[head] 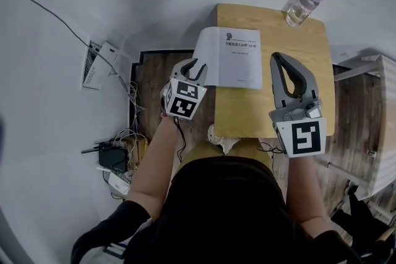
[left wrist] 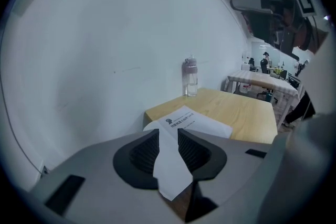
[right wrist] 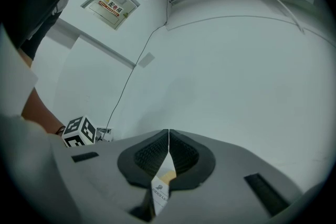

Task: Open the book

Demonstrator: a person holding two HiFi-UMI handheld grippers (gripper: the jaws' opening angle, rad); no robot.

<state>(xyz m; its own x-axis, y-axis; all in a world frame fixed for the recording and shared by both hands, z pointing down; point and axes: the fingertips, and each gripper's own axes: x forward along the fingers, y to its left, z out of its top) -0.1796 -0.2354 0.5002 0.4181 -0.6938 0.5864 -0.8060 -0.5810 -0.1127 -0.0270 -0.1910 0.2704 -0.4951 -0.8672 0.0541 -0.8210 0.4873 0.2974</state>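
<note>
The book (head: 232,55) is seen closed on the wooden table (head: 309,59), cover up, in the table's far-left part. Its long side runs away from the person, and its left edge and near-left corner hang past the table's left edge.

The left gripper (head: 197,68) is held right at that near-left corner. Its jaws stand apart, and in the left gripper view the white corner is seen through the gap, with neither pad pressed on it. The right gripper (head: 276,59) is held over bare wood just to the right of the book, with its jaws shut and nothing between them.

The left gripper is judged the nearer tool, with the book lying ahead of it and slightly to its right. The opening move is judged to turn on getting a jaw under the overhanging cover edge. Whether the spine lies along the left or the right side cannot be told.

A capped bottle (head: 303,3) with clear liquid in it is set at the table's far-right corner, well apart from the book.
</note>
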